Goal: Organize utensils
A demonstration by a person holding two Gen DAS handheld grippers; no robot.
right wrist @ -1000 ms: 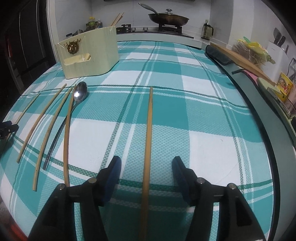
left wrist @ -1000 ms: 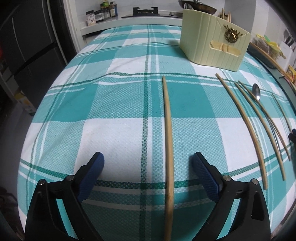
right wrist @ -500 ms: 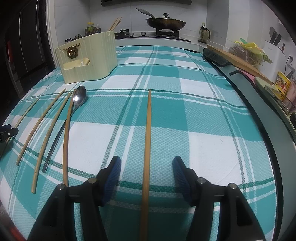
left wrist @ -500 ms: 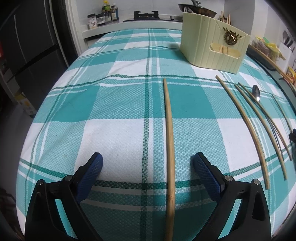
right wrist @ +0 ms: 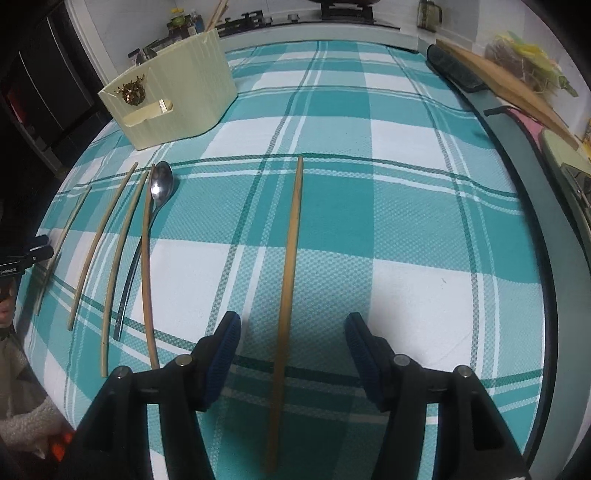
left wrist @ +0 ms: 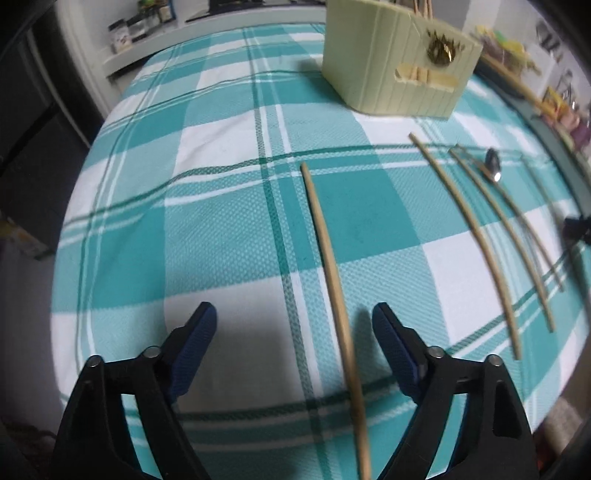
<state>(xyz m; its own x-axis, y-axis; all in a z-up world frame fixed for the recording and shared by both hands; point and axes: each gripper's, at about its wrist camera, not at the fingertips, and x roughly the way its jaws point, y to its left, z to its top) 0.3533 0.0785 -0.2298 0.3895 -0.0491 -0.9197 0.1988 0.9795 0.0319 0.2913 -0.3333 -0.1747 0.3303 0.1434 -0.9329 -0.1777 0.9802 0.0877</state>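
A bamboo chopstick (left wrist: 328, 266) lies lengthwise on the teal plaid tablecloth (left wrist: 221, 229) between the blue pads of my left gripper (left wrist: 295, 325). Its jaws are closing; the pads do not touch the stick, which lies nearer the right pad. Another chopstick (right wrist: 290, 258) lies centred between the pads of my right gripper (right wrist: 293, 332), which stands open and apart from it. Several more chopsticks (right wrist: 107, 229) and a steel spoon (right wrist: 161, 184) lie side by side between the two. The cream utensil holder (right wrist: 177, 99) stands beyond them, also the holder (left wrist: 388, 74) in the left wrist view.
A stove (right wrist: 343, 14) and jars (left wrist: 125, 29) line the counter behind the table. A wooden board (right wrist: 509, 81) and a dark mat (right wrist: 454, 70) lie along the right edge. A fleece sleeve (right wrist: 22, 424) shows at lower left.
The left jaws have narrowed around their chopstick, which now sits closer to the right pad. Both views have tipped and shifted, with the holder larger and higher in frame. The right jaws kept their width.
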